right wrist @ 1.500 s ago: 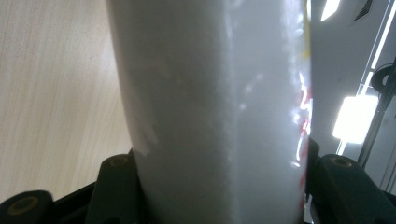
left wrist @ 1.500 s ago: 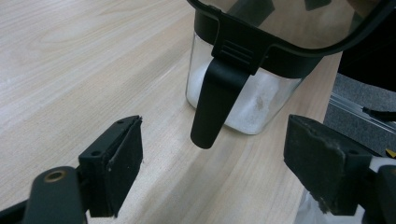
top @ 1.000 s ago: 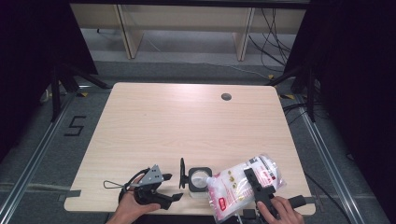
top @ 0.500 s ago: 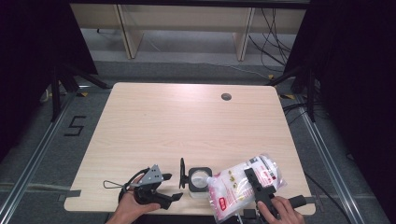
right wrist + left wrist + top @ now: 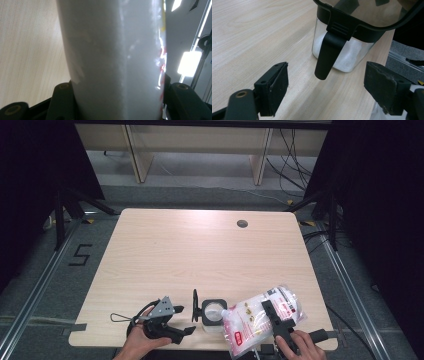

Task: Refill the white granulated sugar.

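Pouch [image 5: 260,317] print red, unreadable

The bench [image 5: 200,255] is pale wood with fine grain. The pouch [image 5: 252,317] is clear over white powder, printed with red labels. The jar [image 5: 342,53] is clear glass holding white powder, with a black collar and black lid [image 5: 195,305]. Both grippers' jaws are black.

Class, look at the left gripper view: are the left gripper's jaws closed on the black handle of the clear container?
No. The left gripper stands open, its jaws well apart on either side of the black handle of the clear container, touching nothing.
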{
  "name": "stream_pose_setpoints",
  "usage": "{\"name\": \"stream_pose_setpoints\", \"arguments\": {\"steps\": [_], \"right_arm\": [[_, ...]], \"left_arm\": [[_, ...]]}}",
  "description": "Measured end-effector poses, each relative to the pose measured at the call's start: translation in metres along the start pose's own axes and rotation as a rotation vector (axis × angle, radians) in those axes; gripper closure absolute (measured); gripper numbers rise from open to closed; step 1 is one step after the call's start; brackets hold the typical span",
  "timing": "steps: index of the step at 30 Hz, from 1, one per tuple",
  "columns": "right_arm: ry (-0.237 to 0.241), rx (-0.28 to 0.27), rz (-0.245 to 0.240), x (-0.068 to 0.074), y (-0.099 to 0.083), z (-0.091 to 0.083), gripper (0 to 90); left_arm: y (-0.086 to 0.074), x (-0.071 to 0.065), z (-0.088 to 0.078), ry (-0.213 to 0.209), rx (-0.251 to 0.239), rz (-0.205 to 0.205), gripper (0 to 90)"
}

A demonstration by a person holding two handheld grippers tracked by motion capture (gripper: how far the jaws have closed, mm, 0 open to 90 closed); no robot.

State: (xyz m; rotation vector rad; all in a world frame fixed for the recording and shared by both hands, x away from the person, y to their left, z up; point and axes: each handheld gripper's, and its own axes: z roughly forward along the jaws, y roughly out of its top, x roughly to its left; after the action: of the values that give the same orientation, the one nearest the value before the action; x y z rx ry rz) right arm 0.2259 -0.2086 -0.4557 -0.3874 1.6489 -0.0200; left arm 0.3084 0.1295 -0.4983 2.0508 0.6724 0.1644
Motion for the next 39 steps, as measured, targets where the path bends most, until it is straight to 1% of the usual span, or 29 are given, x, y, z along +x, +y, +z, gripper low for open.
{"name": "stream_pose_setpoints", "arguments": {"steps": [1, 2, 3, 4, 6, 7, 8, 9, 10, 11, 12, 14, 15, 16, 17, 18, 20, 21, 23, 26, 28, 29, 30, 32, 35, 37, 38, 39], "right_arm": [[0.0, -0.001, -0.002, -0.0002, 0.0, 0.0, 47.2], [0.006, 0.005, 0.015, 0.0014, 0.0, -0.0002, 47.2], [0.005, 0.005, 0.014, 0.0013, -0.0001, -0.0002, 47.3], [0.0, 0.0, 0.0, 0.0, -0.0001, -0.0001, 47.3], [-0.007, -0.001, 0.003, 0.0004, 0.0, 0.0002, 47.3], [-0.001, -0.003, 0.003, 0.0004, 0.0, 0.0002, 47.3], [0.0, 0.0, -0.004, -0.0001, -0.0003, -0.0001, 47.3], [-0.003, 0.001, 0.004, 0.0006, -0.0001, -0.0001, 47.3], [-0.01, -0.021, -0.029, -0.0021, 0.0, 0.0016, 47.3], [-0.013, -0.018, -0.029, -0.0019, -0.0001, 0.0014, 47.3], [-0.01, -0.017, -0.03, -0.0019, -0.0002, 0.0013, 47.3], [-0.011, -0.019, -0.028, -0.0018, -0.0004, 0.0013, 47.3], [-0.011, -0.019, -0.027, -0.0018, -0.0005, 0.0014, 47.3], [-0.012, -0.018, -0.03, -0.0019, -0.0006, 0.0014, 47.3], [-0.012, -0.018, -0.03, -0.002, -0.0005, 0.0013, 47.3], [-0.013, -0.018, -0.031, -0.002, -0.0004, 0.0012, 47.3], [-0.013, -0.018, -0.032, -0.0023, -0.0005, 0.0013, 47.3], [-0.014, -0.018, -0.033, -0.0023, -0.0004, 0.0013, 47.3], [-0.014, -0.018, -0.033, -0.0023, -0.0004, 0.0011, 47.4], [-0.018, -0.017, -0.035, -0.0026, -0.0007, 0.0013, 47.4], [-0.019, -0.016, -0.037, -0.0028, -0.0007, 0.0014, 47.4], [-0.018, -0.015, -0.034, -0.0027, -0.0009, 0.0013, 47.4], [-0.02, -0.016, -0.031, -0.0026, -0.0009, 0.0015, 47.4], [-0.014, -0.011, -0.036, -0.0027, -0.001, 0.0014, 47.4], [-0.019, -0.015, -0.048, -0.0039, -0.0006, 0.0013, 47.5], [-0.017, 0.0, -0.023, -0.0026, -0.0004, 0.0001, 47.5], [-0.018, -0.002, -0.03, -0.0033, -0.0003, -0.0001, 47.4], [-0.025, -0.016, -0.055, -0.0054, 0.0, 0.0006, 47.5]], "left_arm": [[0.0, -0.0012, 0.0005, -0.008, -0.014, -0.018, 19.4], [0.0001, -0.0006, 0.0004, -0.009, -0.013, -0.013, 19.4], [0.0001, -0.0002, 0.0003, -0.008, -0.013, -0.009, 19.4], [0.0001, -0.0001, 0.0003, -0.009, -0.012, -0.008, 19.4], [0.0001, -0.0004, 0.0005, -0.01, -0.014, -0.012, 19.4], [0.0001, -0.0004, 0.0006, -0.01, -0.013, -0.012, 19.4], [-0.0002, -0.0009, 0.0009, -0.008, -0.015, -0.019, 19.4], [-0.0004, -0.0017, 0.0011, -0.006, -0.015, -0.029, 19.4], [0.0, -0.001, 0.0007, -0.006, -0.013, -0.013, 19.4], [-0.0001, -0.0013, 0.0008, -0.005, -0.015, -0.017, 19.4], [0.0001, 0.0003, -0.0002, 0.001, 0.003, 0.004, 19.4], [0.0002, 0.0001, -0.0002, 0.001, 0.003, 0.001, 19.4], [-0.0001, -0.0008, 0.0005, -0.002, -0.01, -0.011, 19.4], [0.0, -0.0008, 0.0007, -0.006, -0.014, -0.01, 19.4], [-0.0001, -0.0015, 0.001, -0.004, -0.018, -0.021, 19.4], [-0.0001, -0.001, 0.0007, -0.006, -0.014, -0.013, 19.4], [0.0, -0.001, 0.0005, -0.007, -0.012, -0.014, 19.4], [0.0, -0.0015, 0.0009, -0.007, -0.018, -0.023, 19.4], [0.0, -0.0018, 0.0008, -0.006, -0.019, -0.026, 19.4], [0.0002, -0.0003, 0.0004, -0.01, -0.014, -0.008, 19.4], [0.0, -0.0016, 0.0009, -0.008, -0.021, -0.03, 19.4], [0.0001, -0.0006, 0.0004, -0.01, -0.014, -0.014, 19.4], [0.0003, -0.0002, 0.0004, -0.01, -0.014, -0.009, 19.4], [0.0003, -0.0004, 0.0004, -0.01, -0.015, -0.013, 19.4], [0.0003, -0.0007, 0.0006, -0.011, -0.02, -0.017, 19.4], [0.0005, -0.0005, 0.0005, -0.011, -0.022, -0.016, 19.4], [0.0005, -0.0004, 0.0004, -0.011, -0.021, -0.014, 19.4], [0.0005, -0.0004, 0.0004, -0.011, -0.022, -0.014, 19.4]]}}
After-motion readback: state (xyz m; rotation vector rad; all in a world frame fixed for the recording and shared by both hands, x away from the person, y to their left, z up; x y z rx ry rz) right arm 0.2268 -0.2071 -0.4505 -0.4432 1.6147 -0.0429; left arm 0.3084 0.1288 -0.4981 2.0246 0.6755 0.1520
